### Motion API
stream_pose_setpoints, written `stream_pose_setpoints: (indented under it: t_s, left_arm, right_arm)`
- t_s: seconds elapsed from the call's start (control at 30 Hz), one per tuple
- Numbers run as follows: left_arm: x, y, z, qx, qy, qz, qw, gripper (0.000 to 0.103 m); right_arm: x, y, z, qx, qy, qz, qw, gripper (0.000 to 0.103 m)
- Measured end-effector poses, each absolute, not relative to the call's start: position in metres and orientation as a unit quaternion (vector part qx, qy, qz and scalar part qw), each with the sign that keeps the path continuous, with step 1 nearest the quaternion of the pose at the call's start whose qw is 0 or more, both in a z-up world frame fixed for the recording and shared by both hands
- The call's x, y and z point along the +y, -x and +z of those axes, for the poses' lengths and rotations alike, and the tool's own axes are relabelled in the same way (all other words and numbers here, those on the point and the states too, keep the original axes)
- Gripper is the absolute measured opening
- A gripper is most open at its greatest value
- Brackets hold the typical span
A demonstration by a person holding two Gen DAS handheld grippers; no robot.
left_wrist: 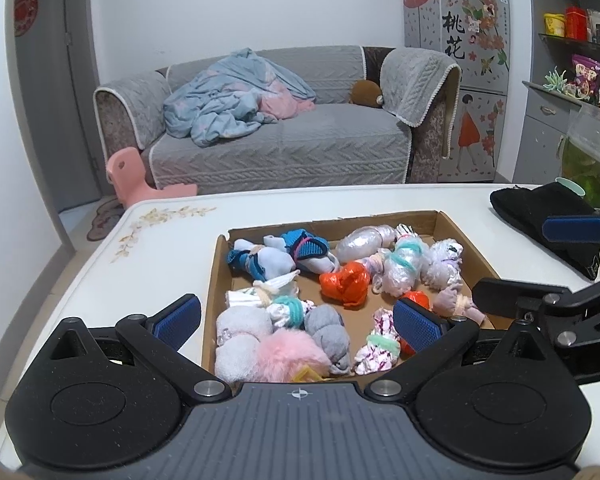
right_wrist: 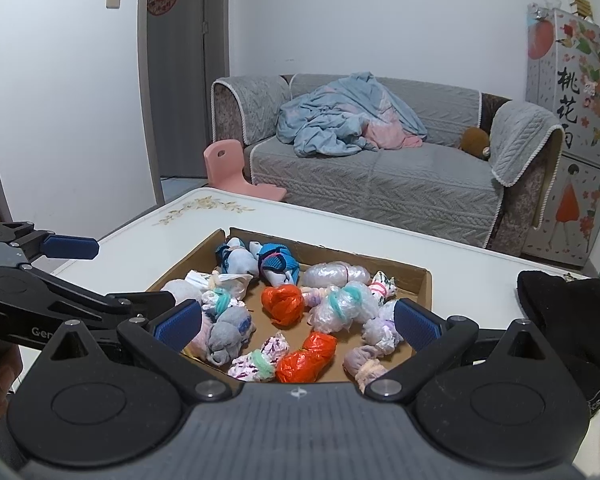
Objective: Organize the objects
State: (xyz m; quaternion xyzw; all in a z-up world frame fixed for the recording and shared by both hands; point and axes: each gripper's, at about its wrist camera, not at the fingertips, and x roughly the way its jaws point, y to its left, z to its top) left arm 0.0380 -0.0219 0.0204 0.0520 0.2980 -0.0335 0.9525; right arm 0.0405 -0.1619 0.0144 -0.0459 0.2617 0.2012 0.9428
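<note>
Two grippers hang over the near edge of a shallow cardboard box [left_wrist: 456, 236] that sits on a white table [left_wrist: 172, 240]. The left gripper [left_wrist: 298, 322] has its blue pads spread wide with nothing between them; its left pad is outside the box's left wall, over bare table, and its right pad hangs above the box's near right part, just beside a small orange bundle [left_wrist: 418, 298]. Between the pads, near the camera, lie a pale grey sock ball [left_wrist: 240, 336], a pink fluffy ball [left_wrist: 290, 354] and a grey sock roll [left_wrist: 330, 334], none of them touched.

The right gripper [right_wrist: 298, 326] is likewise wide apart and empty. Its left pad hangs over the box's near left corner by the grey roll [right_wrist: 230, 338]; its right pad is at the near right corner, just beside a white plastic bundle [right_wrist: 380, 330]. An orange plastic bundle [right_wrist: 306, 358] and a white-and-pink bundle with a green tie [right_wrist: 256, 364] lie between the pads, near the box's near wall.

Farther in the box are a larger orange bundle [left_wrist: 346, 282], clear plastic bundles [left_wrist: 364, 242] and blue-and-white socks [left_wrist: 268, 258]. A black cloth [left_wrist: 540, 216] lies on the table right of the box, well apart from it.
</note>
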Motion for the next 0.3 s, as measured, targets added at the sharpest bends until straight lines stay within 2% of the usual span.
stream_pose_setpoints:
  t_s: [0.3]
  left_arm:
    - [-0.012,-0.055,0.028,0.279,-0.052,-0.035,0.958,0.102]
  right_arm:
    - [-0.161,-0.049,0.011,0.261,0.040,0.198,0.944,0.102]
